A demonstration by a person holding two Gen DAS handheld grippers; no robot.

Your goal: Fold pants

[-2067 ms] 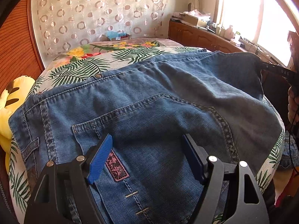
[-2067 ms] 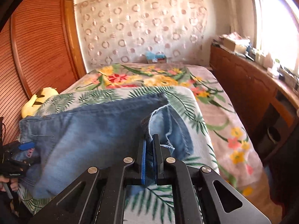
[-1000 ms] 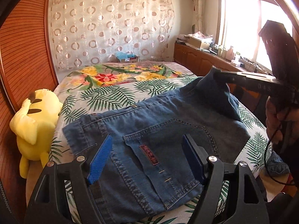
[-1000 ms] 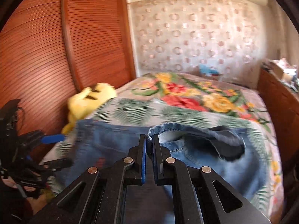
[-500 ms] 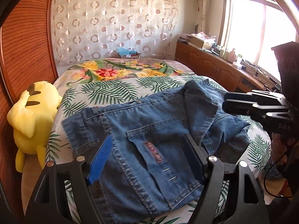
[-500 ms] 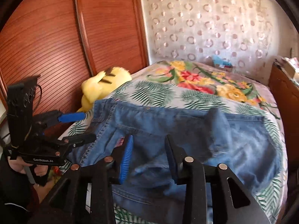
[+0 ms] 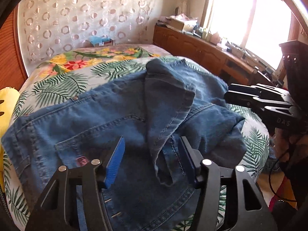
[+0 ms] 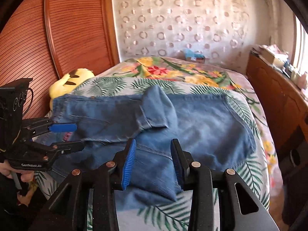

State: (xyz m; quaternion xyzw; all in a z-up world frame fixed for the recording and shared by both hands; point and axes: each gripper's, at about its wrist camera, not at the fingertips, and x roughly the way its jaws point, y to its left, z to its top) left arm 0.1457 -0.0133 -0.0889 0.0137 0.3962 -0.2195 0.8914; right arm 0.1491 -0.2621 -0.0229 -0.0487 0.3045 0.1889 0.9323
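Bedroom, with a bed under a palm-leaf and floral cover; circle-patterned curtain behind, slatted wooden wardrobe doors on one side.

Left gripper: we hold it low over the waist end of the pants, its 2 jaws spread apart with nothing between them; blue pads face inward.

Right gripper: we hold it over the near edge of the denim, jaws likewise parted and empty.

Pants: 1 pair, blue denim, lying across the bed, roughly doubled over, with 1 leg end folded back on top and slightly rumpled. Back pocket with a small red label faces up.

Yellow plush toy: at the bed's edge by the wardrobe, just beside the waistband.

Wooden cabinet: along the window side.
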